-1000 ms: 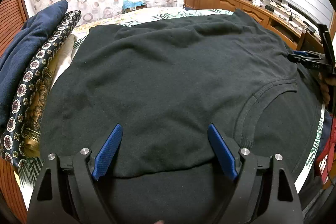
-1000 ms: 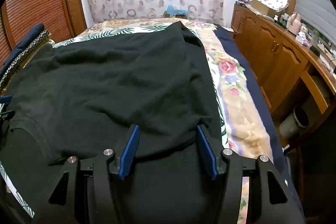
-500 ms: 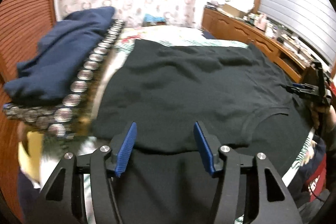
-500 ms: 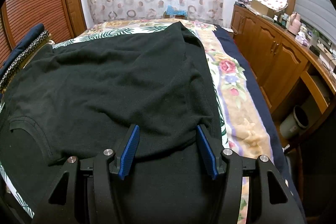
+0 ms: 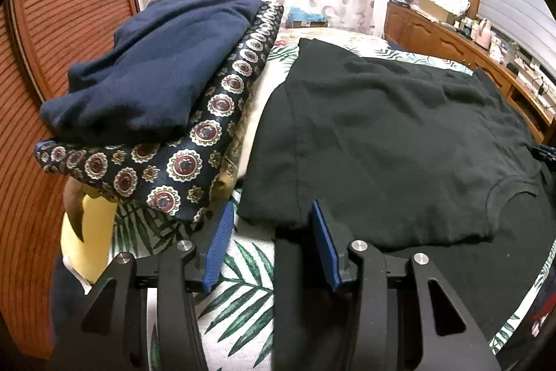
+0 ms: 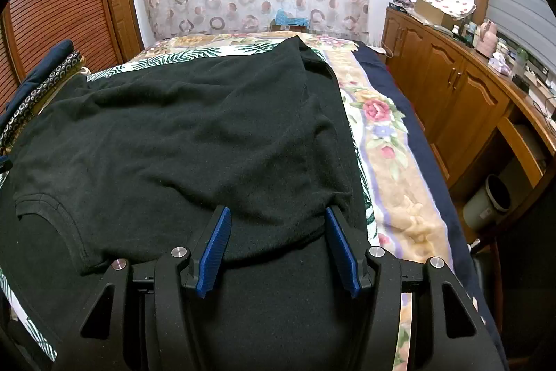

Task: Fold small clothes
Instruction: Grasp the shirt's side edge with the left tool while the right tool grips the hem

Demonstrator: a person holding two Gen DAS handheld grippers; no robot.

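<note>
Black T-shirt (image 6: 180, 141) spread on the bed (image 6: 392, 183), top part folded over. Left gripper (image 5: 271, 242) at its sleeve corner, right gripper (image 6: 278, 242) over the fold; both spread, empty.

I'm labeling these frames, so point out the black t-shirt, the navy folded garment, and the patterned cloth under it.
black t-shirt (image 6: 180, 141), right wrist view, middle of its body.
navy folded garment (image 5: 166, 58), left wrist view, its top face.
patterned cloth (image 5: 180, 162), left wrist view, medallion border.
</note>
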